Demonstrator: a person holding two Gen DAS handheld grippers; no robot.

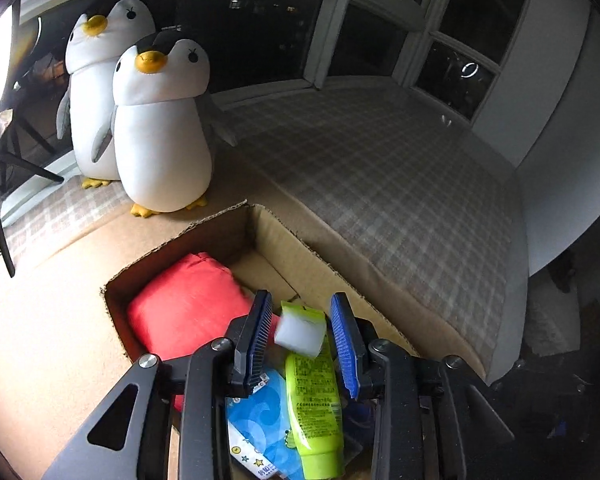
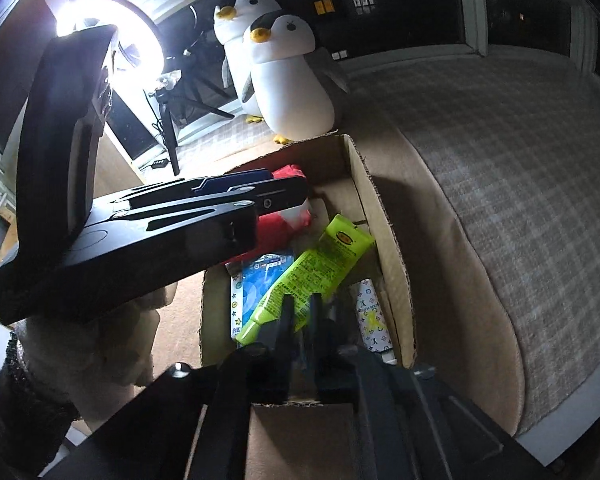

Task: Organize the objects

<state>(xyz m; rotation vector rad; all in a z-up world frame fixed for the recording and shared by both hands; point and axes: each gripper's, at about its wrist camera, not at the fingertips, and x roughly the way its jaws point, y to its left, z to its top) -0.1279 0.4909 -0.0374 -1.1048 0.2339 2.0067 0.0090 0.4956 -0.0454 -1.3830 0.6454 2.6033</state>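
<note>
Blue-padded fingers (image 1: 260, 336) of the left gripper (image 1: 305, 340) stand nearest in the left wrist view, parted over an open cardboard box (image 1: 312, 264). Between them sits a small white block (image 1: 302, 331), blurred at its edges; neither pad presses on it, so the jaws are released rather than grasping. Below the block lies a lime-green tube (image 1: 312, 396), its long axis running near to far, cap end towards the camera and flat crimped end (image 1: 300, 309) towards the far wall of the box. To its left lies a blue patterned packet (image 1: 260, 420), and further left a red soft bundle (image 1: 188, 304) fills the box's left side. In the right wrist view the right gripper (image 2: 300, 312) hangs low over the near end of the box, its dark fingers only slightly apart with nothing pinched between them; the tips sit just over the cap end of the green tube, though contact cannot be told. From here the tube slants from near left to far right. A white patterned tube (image 2: 372, 320) lies along the right wall. Two plush penguins (image 1: 160, 128) stand beyond the box on a checked cushion (image 1: 380, 168).
</note>
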